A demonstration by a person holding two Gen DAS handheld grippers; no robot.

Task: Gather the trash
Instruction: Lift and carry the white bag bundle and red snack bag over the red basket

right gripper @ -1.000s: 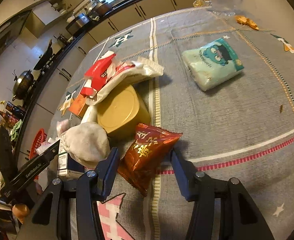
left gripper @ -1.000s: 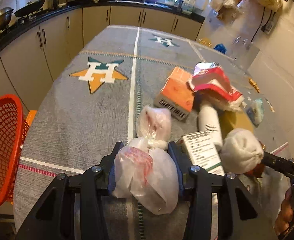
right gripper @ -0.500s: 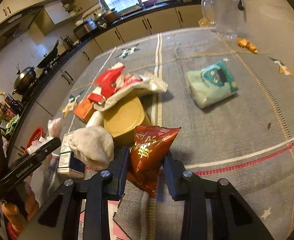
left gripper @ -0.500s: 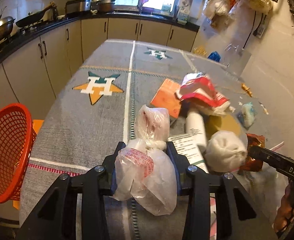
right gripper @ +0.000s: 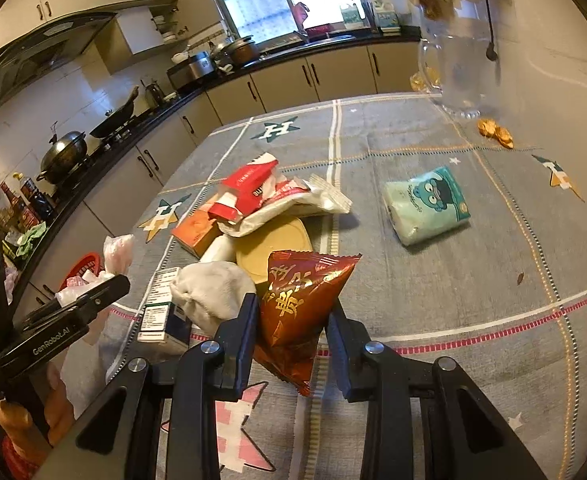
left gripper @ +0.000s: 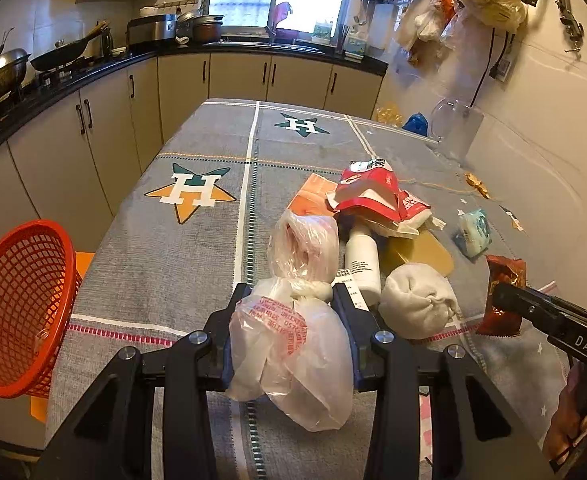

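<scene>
Both grippers loaded, likely for one trip: left gripper (left gripper: 291, 300) fingers pinch knotted plastic bag (left gripper: 293, 344), right gripper (right gripper: 293, 312) fingers pinch red snack packet (right gripper: 299, 304), above table (left gripper: 165, 272); orange basket (left gripper: 17, 308) waits at the table's left edge.

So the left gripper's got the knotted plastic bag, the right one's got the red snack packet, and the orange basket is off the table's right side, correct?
Not quite. The orange basket sits off the table's left edge, as the left wrist view shows. The rest holds: the left gripper clamps the knotted plastic bag, and the right gripper clamps the red snack packet.
</scene>
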